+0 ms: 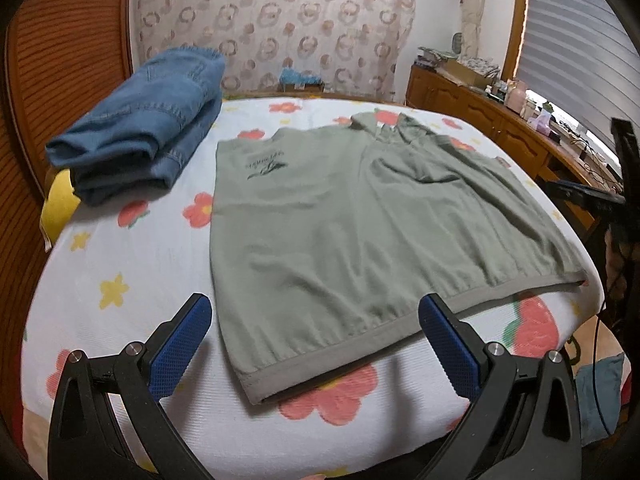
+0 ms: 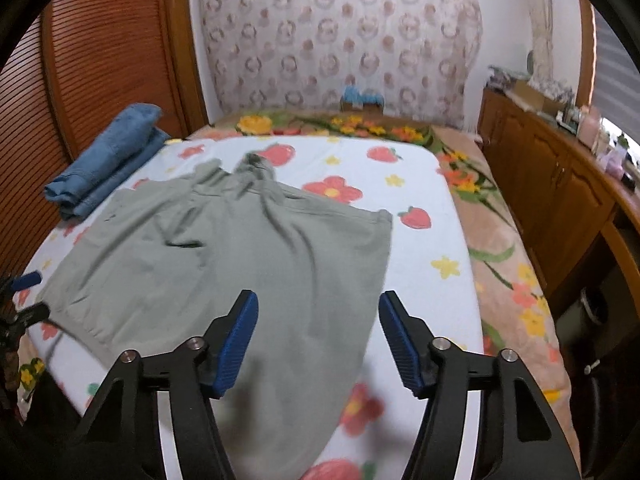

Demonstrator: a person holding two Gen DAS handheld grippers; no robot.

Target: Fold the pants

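Note:
Grey-green pants lie spread flat on the flowered bed sheet, with a dark print near their far left corner. My left gripper hovers open over the near banded hem, its blue pads wide apart on either side of the near left corner and holding nothing. In the right wrist view the pants reach from the middle to the left. My right gripper stands open above their near right part, with cloth below the jaws but not pinched. The left gripper's blue tip shows at the left edge.
Folded blue jeans sit stacked at the bed's far left corner. A slatted wooden door stands along the left. A cluttered wooden cabinet runs along the right, beyond a peach floral blanket.

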